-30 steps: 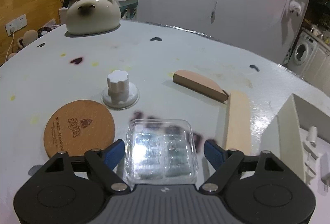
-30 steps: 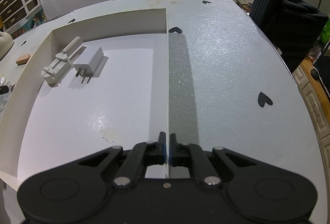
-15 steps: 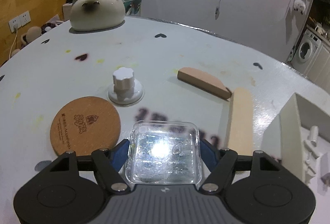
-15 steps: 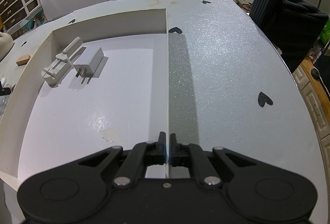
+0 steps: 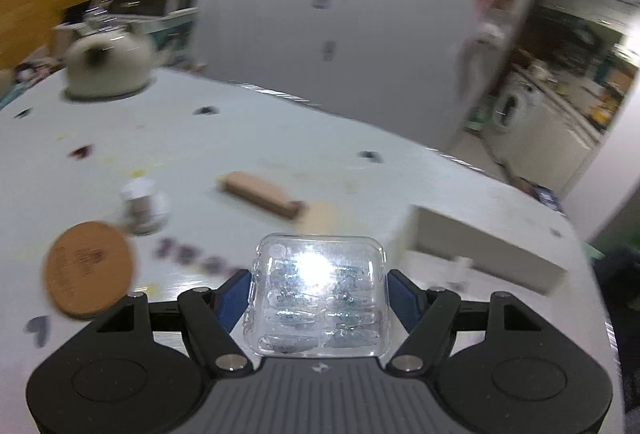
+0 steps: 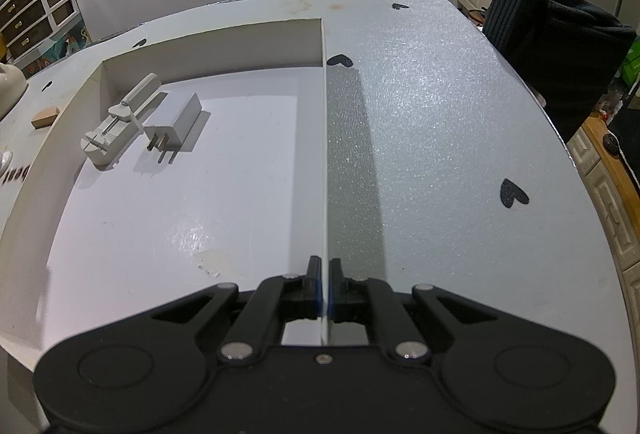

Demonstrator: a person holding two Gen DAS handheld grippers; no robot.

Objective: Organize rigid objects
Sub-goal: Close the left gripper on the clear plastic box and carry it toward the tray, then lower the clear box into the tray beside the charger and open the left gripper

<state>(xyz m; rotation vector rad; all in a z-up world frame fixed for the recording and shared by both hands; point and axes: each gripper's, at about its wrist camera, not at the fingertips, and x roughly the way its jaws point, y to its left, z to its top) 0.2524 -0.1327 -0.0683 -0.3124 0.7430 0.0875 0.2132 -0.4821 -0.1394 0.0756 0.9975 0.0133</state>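
Observation:
A clear plastic case [image 5: 320, 314] with small shiny parts inside hangs above the table, and my left gripper [image 5: 318, 286] is shut on it, its blue pads pressing both sides. The left wrist view is blurred by motion. The white tray [image 5: 480, 246] lies to the right of the case. In the right wrist view my right gripper [image 6: 324, 266] is shut on the thin right wall [image 6: 324, 154] of that tray. A white plug adapter [image 6: 174, 122] and a white hand tool [image 6: 120, 122] lie side by side in the tray's far left corner.
On the table to the left lie a round cork coaster [image 5: 88, 270], a white knob on a clear base [image 5: 142, 208], a wooden block [image 5: 260, 194] and a pale wooden strip [image 5: 320, 218]. A cat-shaped ceramic pot [image 5: 106, 68] stands far left. A dark garment [image 6: 560, 46] hangs past the table's right edge.
My left gripper's jaws closed onto the clear case and lifted it off the table, and the view swung up and to the right. The right gripper and tray have not moved.

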